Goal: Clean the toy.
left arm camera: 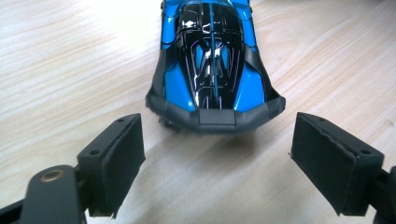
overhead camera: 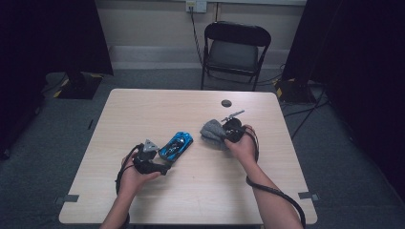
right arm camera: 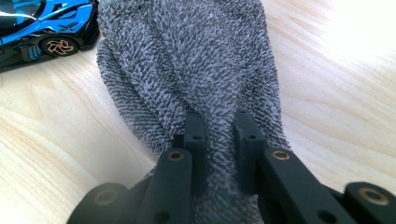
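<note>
Car [overhead camera: 175, 145] sat on the bench [overhead camera: 143, 109], left of centre, on its wheels, nose pointing away and to the right. Left tool [left arm camera: 217, 156] stood just behind its tail, jaws spread wide, nothing between the pads; car loose, not gripped. Right tool [right arm camera: 219, 140] was clamped tight on a fold of grey cloth [right arm camera: 187, 56], which bunched out ahead of the jaws. In the high view, cloth lay near the car's nose but apart from it.

Judged progress: looked like a wipe-down of the car. Cloth was in hand and car set down in reach; cloth was not on the bodywork at this moment. Couldn't tell how much paint was already wiped. Left, as judged: bring cloth onto car, steady it with the left tool if needed.

A small dark disc [overhead camera: 226, 103] lay farther back, untouched.
</note>
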`<state>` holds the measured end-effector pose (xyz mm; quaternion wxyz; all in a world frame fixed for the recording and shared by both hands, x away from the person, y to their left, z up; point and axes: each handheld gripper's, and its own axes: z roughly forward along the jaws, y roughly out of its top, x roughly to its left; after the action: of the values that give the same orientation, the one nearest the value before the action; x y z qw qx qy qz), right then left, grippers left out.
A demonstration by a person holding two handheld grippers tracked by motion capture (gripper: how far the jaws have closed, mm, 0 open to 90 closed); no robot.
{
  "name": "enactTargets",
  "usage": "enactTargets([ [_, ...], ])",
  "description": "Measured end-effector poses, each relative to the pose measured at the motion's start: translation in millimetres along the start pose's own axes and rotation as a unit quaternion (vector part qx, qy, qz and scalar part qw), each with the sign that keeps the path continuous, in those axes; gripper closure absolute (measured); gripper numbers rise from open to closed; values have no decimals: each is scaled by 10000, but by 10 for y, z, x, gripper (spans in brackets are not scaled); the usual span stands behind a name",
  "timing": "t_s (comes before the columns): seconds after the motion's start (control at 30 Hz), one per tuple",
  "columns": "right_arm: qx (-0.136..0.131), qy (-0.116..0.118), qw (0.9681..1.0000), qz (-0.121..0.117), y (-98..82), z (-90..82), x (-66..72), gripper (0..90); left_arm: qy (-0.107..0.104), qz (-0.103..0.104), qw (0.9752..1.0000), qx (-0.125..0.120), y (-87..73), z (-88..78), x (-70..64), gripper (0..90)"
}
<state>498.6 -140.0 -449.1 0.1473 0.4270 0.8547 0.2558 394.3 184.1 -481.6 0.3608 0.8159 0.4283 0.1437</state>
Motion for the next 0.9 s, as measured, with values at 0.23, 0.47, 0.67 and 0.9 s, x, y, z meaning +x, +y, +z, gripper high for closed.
enactTargets([
  [0.23,-12,-4,10000,1,-16,-20,-14,785,-84,-186,9995,-225,121,-157,32,172],
  [0.47,-4,-5,10000,-14,-23,0,29,785,-113,-75,9993,-358,438,-125,55,239],
  [0.67,6,21,10000,-52,-34,19,82,785,-199,65,9994,-278,677,111,37,335],
  [0.9,20,63,10000,-42,-67,46,100,785,-125,146,9998,-31,733,369,35,390],
])
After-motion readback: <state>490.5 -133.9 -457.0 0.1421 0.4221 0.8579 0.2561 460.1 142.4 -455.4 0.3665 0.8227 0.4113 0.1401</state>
